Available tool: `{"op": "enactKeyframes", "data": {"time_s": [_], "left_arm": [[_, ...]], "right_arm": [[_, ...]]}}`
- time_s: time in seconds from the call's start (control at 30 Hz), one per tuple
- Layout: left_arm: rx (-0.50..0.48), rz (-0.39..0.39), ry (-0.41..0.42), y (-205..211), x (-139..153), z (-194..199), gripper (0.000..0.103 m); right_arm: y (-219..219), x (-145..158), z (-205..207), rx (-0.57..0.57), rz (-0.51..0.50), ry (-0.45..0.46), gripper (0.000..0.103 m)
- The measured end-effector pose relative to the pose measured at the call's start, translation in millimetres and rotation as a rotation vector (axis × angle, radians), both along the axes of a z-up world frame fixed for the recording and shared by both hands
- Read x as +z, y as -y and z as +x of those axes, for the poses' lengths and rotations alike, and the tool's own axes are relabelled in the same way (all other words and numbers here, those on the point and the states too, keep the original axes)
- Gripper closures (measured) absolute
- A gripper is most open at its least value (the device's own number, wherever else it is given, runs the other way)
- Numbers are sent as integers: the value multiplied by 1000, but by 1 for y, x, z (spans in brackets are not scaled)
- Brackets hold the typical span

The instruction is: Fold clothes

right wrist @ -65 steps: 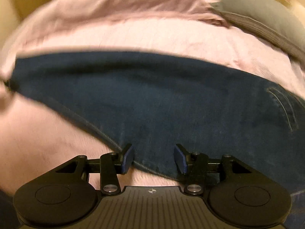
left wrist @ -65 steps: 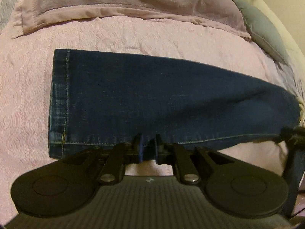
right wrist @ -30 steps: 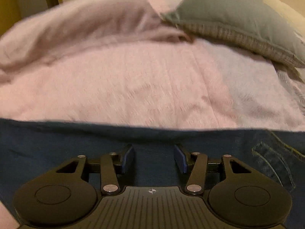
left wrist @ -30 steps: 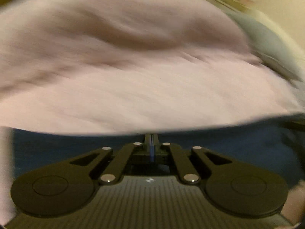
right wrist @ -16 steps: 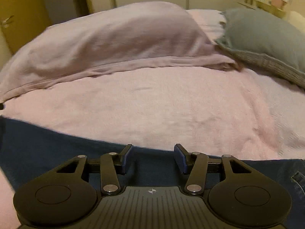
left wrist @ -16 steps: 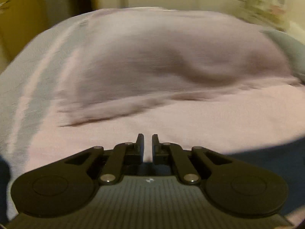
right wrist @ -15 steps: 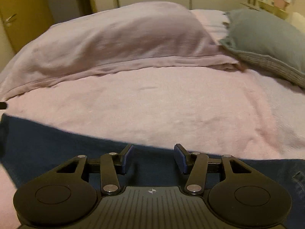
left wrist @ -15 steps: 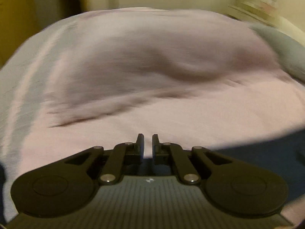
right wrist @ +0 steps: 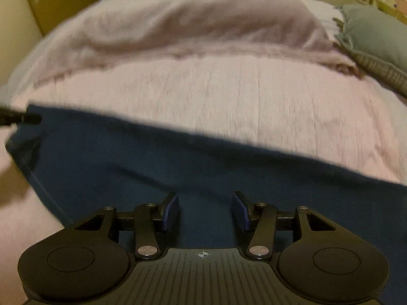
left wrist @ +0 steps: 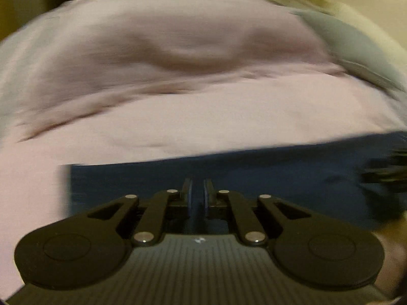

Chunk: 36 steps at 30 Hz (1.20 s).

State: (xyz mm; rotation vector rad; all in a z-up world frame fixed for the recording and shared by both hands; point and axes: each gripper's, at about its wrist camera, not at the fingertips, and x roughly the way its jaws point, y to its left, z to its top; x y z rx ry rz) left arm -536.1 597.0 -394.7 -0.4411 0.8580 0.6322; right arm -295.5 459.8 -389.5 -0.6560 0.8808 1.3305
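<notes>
**Jeans lying flat on the bed, both grippers over them**

Dark blue jeans (right wrist: 203,157) are lying spread across the near part of the bed, on the pink bedspread (right wrist: 229,94). Both views are motion-blurred, the left one more so.

Left hand-held gripper (left wrist: 198,193) is sitting low over the denim near the leg's end; the jaws are nearly together with a narrow gap, and denim is showing through the gap. Can't tell whether any fabric is pinched. In the right wrist view its black tip is showing at the far left, at the corner of the jeans.

Right hand-held gripper (right wrist: 205,209) is hovering over the middle of the jeans with jaws wide apart, nothing between the blue pads (right wrist: 171,211); only flat denim is lying under them.

Behind the jeans a mauve blanket (right wrist: 190,23) is lying bunched up across the bed. A grey-green pillow (right wrist: 374,33) is sitting at the far right, just beside the blanket's edge.
</notes>
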Motion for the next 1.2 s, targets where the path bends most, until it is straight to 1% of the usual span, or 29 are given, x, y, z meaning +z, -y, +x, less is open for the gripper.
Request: {"op": "enactKeyframes", "data": {"time_s": [0.03, 0.07, 0.1, 0.13, 0.17, 0.2, 0.23, 0.27, 0.33, 0.37, 0.4, 0.43, 0.47, 0.5, 0.6, 0.67, 0.7, 0.73, 0.77, 0.8, 0.87, 0.9, 0.97, 1.0, 1.03, 1.1, 1.17, 1.2], "left_arm": [[-57, -14, 8, 8, -3, 13, 96], [-91, -12, -2, 13, -10, 24, 95], [-112, 0, -23, 15, -20, 33, 94], [-115, 18, -47, 13, -30, 41, 97], [-91, 20, -46, 6, -38, 42, 100], [-56, 10, -30, -3, -43, 40, 100], [-10, -7, -5, -10, -43, 36, 100], [51, -9, 17, -16, -40, 29, 100], [132, 36, 13, -19, -27, 17, 101], [144, 27, 26, -18, -21, 12, 99], [144, -1, 50, -16, -14, 9, 100], [128, -32, 73, -12, -10, 10, 100], [91, -56, 82, -6, -10, 18, 100], [37, -63, 78, 1, -12, 33, 100], [-141, -55, 36, 30, -26, 82, 95], [-170, -20, -34, 44, -42, 98, 92], [-157, -10, -49, 48, -47, 98, 93], [-118, -22, -39, 48, -48, 92, 94], [-66, -47, -27, 48, -46, 82, 95], [-32, -53, -34, 50, -42, 72, 95], [13, -41, -70, 58, -32, 52, 94], [33, -28, -109, 64, -28, 42, 94], [99, -28, -179, 77, -15, 22, 94], [130, -34, -202, 83, -7, 13, 94], [156, -41, -219, 90, 4, 6, 93], [205, -60, -260, 111, 32, -2, 91], [246, -87, -285, 135, 65, -3, 88], [261, -96, -288, 149, 82, -2, 82]], "right_arm": [[-3, -2, 0, -11, 10, -1, 52], [-5, -4, 1, -21, 20, -3, 52], [-8, -7, 1, -31, 30, -1, 52], [-16, -10, 4, -36, 39, 18, 52], [-24, -14, 6, -40, 47, 37, 52], [-30, -16, 8, -46, 55, 51, 52], [-27, -14, 12, -55, 59, 36, 53], [-24, -11, 16, -64, 63, 21, 53], [-17, -5, 23, -83, 70, -9, 53], [-14, -2, 27, -92, 74, -24, 53], [-11, 1, 31, -101, 78, -39, 53], [-8, 4, 35, -110, 81, -54, 53], [-5, 7, 38, -119, 85, -69, 53], [-2, 8, 40, -123, 87, -79, 53], [-12, -5, 17, -55, 70, -29, 53], [-10, -14, 8, -9, 31, 32, 53], [-7, -18, 5, 7, 12, 54, 53], [4, -15, 10, -14, -4, 37, 53], [16, -12, 15, -36, -18, 22, 53], [30, -9, 20, -58, -21, 23, 53], [59, -2, 28, -84, -36, 34, 53], [74, 0, 32, -97, -50, 34, 53], [100, 8, 39, -136, -83, 29, 53], [110, 19, 41, -158, -93, 15, 53], [122, 30, 42, -181, -102, 0, 53], [148, 61, 42, -223, -99, -52, 53], [167, 87, 34, -204, -106, -90, 53], [176, 99, 29, -187, -115, -103, 53]]}}
